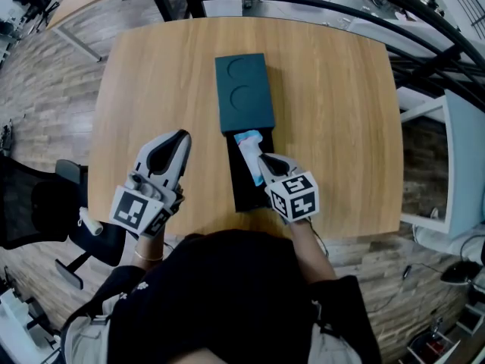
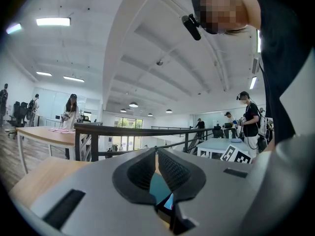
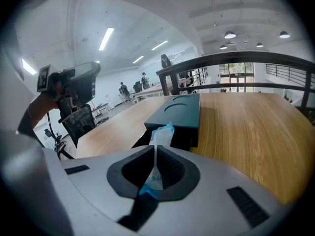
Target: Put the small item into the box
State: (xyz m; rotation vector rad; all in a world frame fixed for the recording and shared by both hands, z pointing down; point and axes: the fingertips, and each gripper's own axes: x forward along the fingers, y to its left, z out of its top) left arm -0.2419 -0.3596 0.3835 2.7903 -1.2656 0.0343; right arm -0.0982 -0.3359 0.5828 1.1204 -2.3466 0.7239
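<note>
**Item.** The small packet (image 1: 250, 152), blue and white, is pinched flat by its near end in the right tongs (image 1: 267, 161), which are closed on it. It hangs over the open black box (image 1: 241, 196), just near of the teal cover (image 1: 244, 93).

**Risks.**
- The packet is limp and held at one end only. On release its free far end may catch the box wall or the cover's edge and lie half out.
- It may also cling to a pad as the tongs part.
- The left tongs (image 1: 176, 144) are closed on nothing, apart from the box. A nudged box would slide on the counter (image 1: 333, 127).

**Not determinable.**
- The box floor is in shadow.
- Whether the packet touches it.
- The packet's print.
</note>
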